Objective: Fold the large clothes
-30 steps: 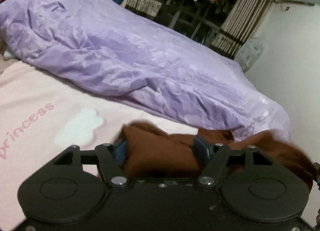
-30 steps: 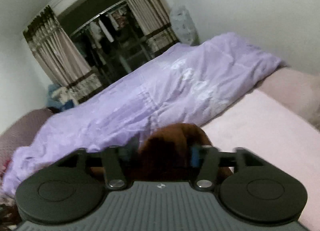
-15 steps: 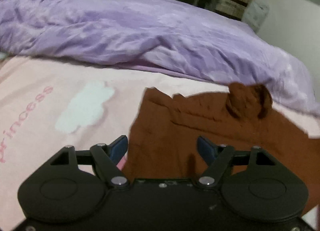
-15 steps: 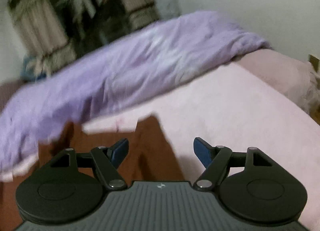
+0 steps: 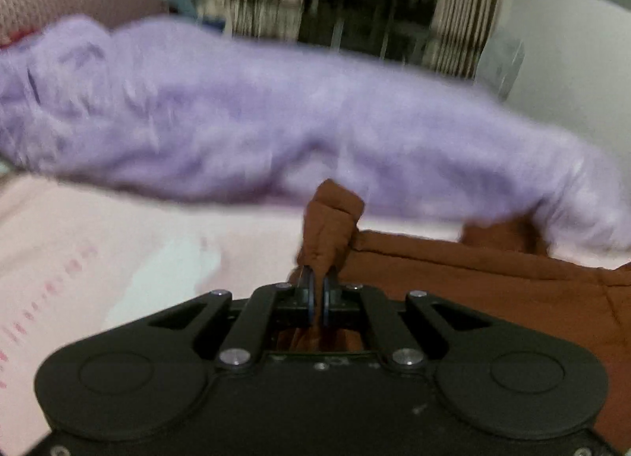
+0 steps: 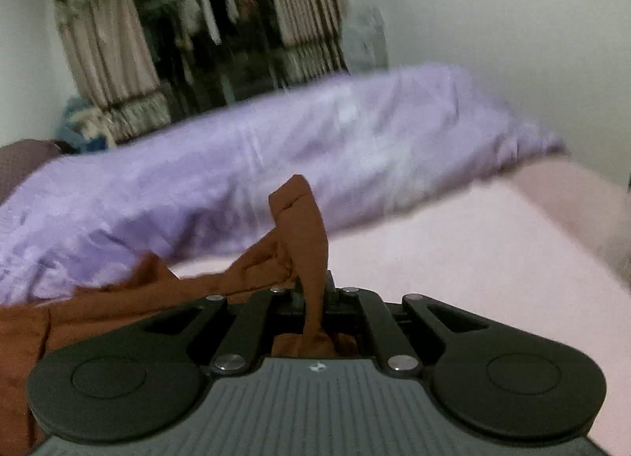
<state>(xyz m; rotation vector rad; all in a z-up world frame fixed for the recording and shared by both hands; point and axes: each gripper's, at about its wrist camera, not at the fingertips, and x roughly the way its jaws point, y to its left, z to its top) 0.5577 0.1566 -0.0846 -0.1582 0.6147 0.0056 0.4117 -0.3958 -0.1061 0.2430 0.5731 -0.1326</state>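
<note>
Two claws in play, one garment between them.

Left claw (image 5: pixel 318 285): clenched on a bunched tuft of the brown garment (image 5: pixel 493 282). The two blue-edged pads stand nearly together with a strip of brown cloth pinched in the slit, and the tuft rises above them in a crumpled peak. The remaining cloth runs off to the right in this view, lying flat on the bed.

Right claw (image 6: pixel 313 290): likewise clenched on the brown garment (image 6: pixel 303 227). One twisted strip of cloth passes down between the pads and shows again below them inside the frame. Above the pads the fabric stands up in a folded point. From there the garment trails left and down, spreading past the claw's left housing.

Counts: one brown garment, gripped at two points, one per claw. One purple quilt (image 5: pixel 244 124), heaped in a long ridge across the far side of the bed; the garment's far edge lies just beside or against it in the left view, too blurred to tell which. One pink bedsheet (image 6: pixel 465 258) under everything, with a row of pink marks at the left in the left wrist view, smeared beyond reading. Two striped curtains (image 6: pixel 106 49) flank one dark opening where hanging clothes (image 6: pixel 209 18) show; number of pieces not countable through blur.

Both views motion-blurred in the background; claws and pinched cloth sharp.
</note>
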